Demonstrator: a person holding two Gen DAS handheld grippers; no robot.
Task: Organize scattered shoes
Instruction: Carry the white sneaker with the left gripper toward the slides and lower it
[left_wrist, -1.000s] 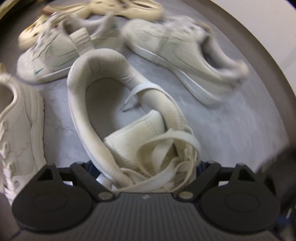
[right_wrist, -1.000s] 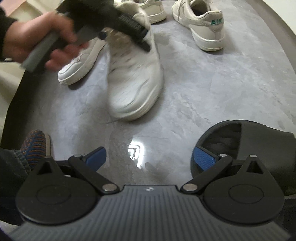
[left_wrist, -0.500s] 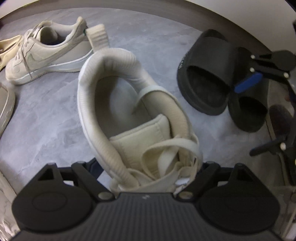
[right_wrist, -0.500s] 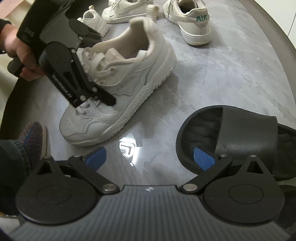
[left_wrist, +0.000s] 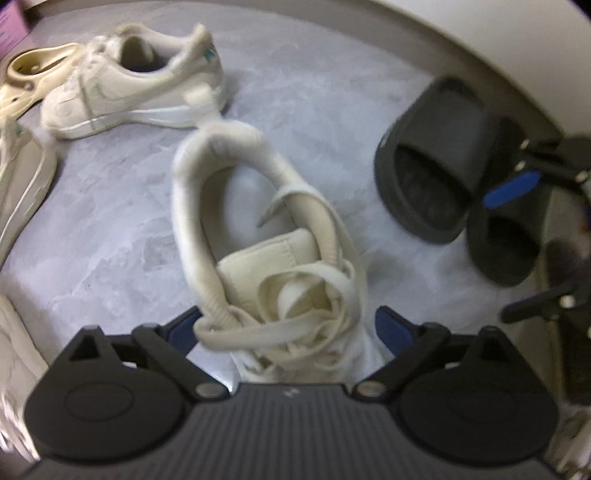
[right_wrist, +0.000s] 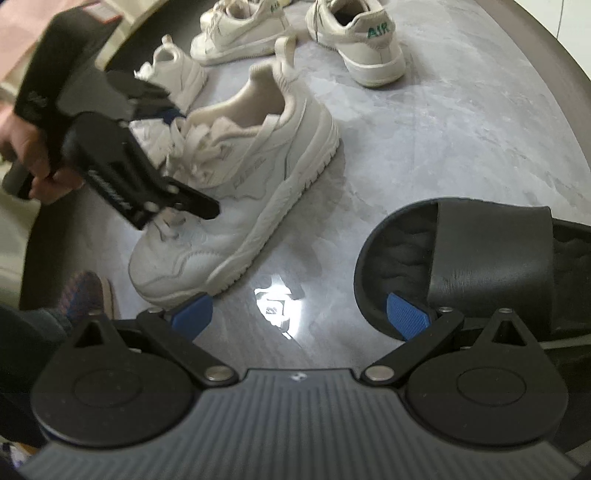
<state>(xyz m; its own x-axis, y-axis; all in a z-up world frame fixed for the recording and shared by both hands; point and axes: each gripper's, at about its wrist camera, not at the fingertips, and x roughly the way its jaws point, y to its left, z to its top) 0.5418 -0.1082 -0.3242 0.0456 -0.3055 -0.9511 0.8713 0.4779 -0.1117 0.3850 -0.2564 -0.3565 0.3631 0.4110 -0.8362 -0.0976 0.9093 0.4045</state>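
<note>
A chunky white sneaker (left_wrist: 266, 236) stands on the grey marbled floor (left_wrist: 110, 236); it also shows in the right wrist view (right_wrist: 251, 199). My left gripper (left_wrist: 291, 328) is open, its blue pads on either side of the sneaker's laced tongue and apart from it; it also shows in the right wrist view (right_wrist: 173, 158). My right gripper (right_wrist: 299, 314) is open and empty, low over the floor. A black slide (right_wrist: 469, 254) lies just right of the right gripper.
Two white low sneakers with green marks (right_wrist: 236, 37) (right_wrist: 358, 40) lie at the back. Another white sneaker (right_wrist: 177, 74) sits behind the left gripper. Two black slides (left_wrist: 428, 162) (left_wrist: 506, 236) lie at the right of the left wrist view. A cream sandal (left_wrist: 33, 66) lies far left.
The left gripper swung the white sneaker over, set it on the floor beside the black slides and opened off it. The right gripper stayed open, nearly still.
</note>
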